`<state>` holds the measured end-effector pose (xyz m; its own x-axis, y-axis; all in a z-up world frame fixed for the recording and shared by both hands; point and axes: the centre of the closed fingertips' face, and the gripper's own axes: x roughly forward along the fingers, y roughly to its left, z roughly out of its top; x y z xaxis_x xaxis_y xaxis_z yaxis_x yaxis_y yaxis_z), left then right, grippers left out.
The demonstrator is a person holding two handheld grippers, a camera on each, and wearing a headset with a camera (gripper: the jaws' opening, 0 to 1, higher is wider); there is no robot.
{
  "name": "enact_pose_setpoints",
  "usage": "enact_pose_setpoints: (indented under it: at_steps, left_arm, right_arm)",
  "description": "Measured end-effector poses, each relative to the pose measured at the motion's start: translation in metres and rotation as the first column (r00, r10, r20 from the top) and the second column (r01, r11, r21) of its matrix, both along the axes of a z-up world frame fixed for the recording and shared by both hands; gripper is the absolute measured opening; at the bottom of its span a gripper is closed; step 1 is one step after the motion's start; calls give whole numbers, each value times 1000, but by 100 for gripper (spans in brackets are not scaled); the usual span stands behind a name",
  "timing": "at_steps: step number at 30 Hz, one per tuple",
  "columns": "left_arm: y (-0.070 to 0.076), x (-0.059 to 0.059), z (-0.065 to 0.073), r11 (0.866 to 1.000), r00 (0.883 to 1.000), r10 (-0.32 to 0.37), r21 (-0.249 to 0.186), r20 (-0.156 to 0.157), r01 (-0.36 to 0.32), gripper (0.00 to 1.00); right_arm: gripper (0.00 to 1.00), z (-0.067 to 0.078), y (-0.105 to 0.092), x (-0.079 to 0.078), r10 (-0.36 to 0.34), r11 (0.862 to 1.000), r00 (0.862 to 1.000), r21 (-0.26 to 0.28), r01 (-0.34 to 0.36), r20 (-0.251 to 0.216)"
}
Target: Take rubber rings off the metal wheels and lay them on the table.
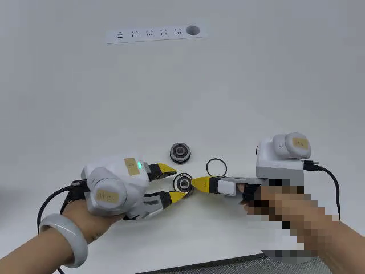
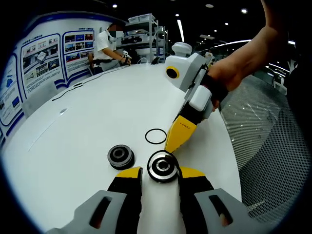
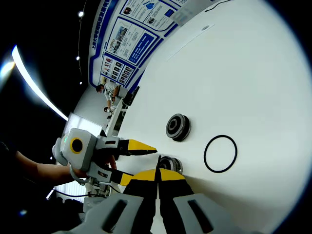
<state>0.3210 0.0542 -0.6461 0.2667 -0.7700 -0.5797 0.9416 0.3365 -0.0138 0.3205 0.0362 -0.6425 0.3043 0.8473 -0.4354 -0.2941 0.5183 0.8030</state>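
Note:
A metal wheel (image 1: 183,182) with a dark rubber ring on it lies on the white table between the yellow tips of my left gripper (image 1: 177,182), which stands open around it. In the left gripper view the wheel (image 2: 163,166) sits at the jaw tips with small gaps at the sides. My right gripper (image 1: 197,182) is shut, and its tip touches the wheel's right edge (image 3: 170,163). A loose black rubber ring (image 1: 217,167) lies flat just behind. A second wheel (image 1: 180,152) sits farther back.
A white power strip (image 1: 157,32) lies at the table's far side. The table's near edge (image 1: 228,264) runs just below the hands, with a mesh floor beyond. People stand at the far end of the table (image 2: 109,44).

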Motion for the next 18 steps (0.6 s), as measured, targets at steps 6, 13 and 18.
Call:
enact_pose_setpoints:
  at_steps: [6, 13, 18]
  left_arm:
    - [4, 1, 0, 1000, 1000, 10, 2, 5, -10, 36]
    - [12, 0, -3, 1000, 1000, 24, 13, -1, -24, 40]
    - [20, 0, -5, 999, 999, 42, 18, -5, -42, 45]
  right_arm:
    - [2, 4, 2, -1, 2, 1000, 1000, 13, -2, 5]
    - [2, 11, 1, -1, -9, 1000, 1000, 30, 9, 9]
    - [2, 15, -2, 0, -19, 999, 1000, 35, 18, 13]
